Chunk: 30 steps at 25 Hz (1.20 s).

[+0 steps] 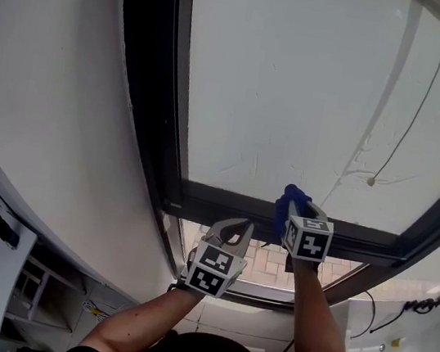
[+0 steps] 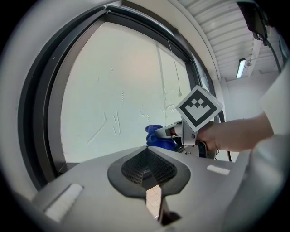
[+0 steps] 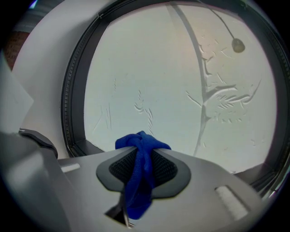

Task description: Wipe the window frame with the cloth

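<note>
The dark window frame (image 1: 177,123) is the only support here; its horizontal bar (image 1: 224,205) runs below the pale glass (image 1: 301,84). My blue cloth (image 1: 288,198) lies against the bar's upper edge, pinched in my right gripper (image 1: 295,214).

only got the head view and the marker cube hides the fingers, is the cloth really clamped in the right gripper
observer: yes, the right gripper view shows the right gripper with its fingers shut on the blue cloth, a bunch poking past the tips
operator: anything in the left one
observer: no, in the left gripper view the left gripper has its fingers together with nothing between them
operator: where is the cloth aimed
observer: in the right gripper view it faces the frosted pane, the window frame's lower left corner off to its left
</note>
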Available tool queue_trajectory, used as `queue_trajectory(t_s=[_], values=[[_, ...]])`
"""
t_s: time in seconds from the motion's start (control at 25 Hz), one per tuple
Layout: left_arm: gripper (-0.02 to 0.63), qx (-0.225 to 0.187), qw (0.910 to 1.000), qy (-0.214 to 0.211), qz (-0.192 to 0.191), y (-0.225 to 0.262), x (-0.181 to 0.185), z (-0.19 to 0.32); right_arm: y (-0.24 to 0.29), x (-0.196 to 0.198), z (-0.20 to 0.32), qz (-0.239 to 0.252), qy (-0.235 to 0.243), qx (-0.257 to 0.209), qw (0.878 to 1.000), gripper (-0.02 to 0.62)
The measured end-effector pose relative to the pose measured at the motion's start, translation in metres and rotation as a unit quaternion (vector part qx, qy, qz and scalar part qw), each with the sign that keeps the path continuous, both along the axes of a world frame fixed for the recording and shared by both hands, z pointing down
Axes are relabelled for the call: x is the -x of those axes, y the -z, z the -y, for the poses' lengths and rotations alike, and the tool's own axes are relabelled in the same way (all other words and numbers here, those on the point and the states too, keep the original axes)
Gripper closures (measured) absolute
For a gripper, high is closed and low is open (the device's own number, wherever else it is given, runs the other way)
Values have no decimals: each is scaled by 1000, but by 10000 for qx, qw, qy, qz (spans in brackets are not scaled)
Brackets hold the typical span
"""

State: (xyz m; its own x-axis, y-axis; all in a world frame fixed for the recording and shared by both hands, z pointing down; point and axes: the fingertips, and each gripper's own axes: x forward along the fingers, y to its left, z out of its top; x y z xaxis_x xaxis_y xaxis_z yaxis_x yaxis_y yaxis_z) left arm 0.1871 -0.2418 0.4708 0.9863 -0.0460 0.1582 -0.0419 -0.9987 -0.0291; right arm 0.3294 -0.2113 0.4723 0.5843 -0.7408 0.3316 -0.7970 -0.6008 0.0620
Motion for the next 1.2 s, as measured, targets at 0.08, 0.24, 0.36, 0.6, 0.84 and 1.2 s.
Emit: queue_trajectory(t_s=[0.08, 0.24, 0.36, 0.6, 0.84, 1.2], values=[[614, -64, 9999, -62, 46, -2, -6, -4, 1, -5, -8, 36, -37, -42, 10000, 494], [614, -30, 9999, -128, 77, -4, -18, -13, 1, -17, -27, 117, -159, -141, 9997, 494], [614, -62, 9998, -177, 70, -3, -26, -21, 1, -29, -43, 185, -303, -203, 9992, 495], [614, -35, 9996, -270, 80, -5, -39, -38, -2, -46, -66, 242, -463, -250, 9983, 495], [614, -28, 9996, -285, 64, -3, -51, -48, -17, -71, -98, 368, -782, -173, 9961, 496], [614, -54, 9993, -315, 194, -8, -69, -65, -39, -78, -103, 389, -569, 134, 9975, 497]])
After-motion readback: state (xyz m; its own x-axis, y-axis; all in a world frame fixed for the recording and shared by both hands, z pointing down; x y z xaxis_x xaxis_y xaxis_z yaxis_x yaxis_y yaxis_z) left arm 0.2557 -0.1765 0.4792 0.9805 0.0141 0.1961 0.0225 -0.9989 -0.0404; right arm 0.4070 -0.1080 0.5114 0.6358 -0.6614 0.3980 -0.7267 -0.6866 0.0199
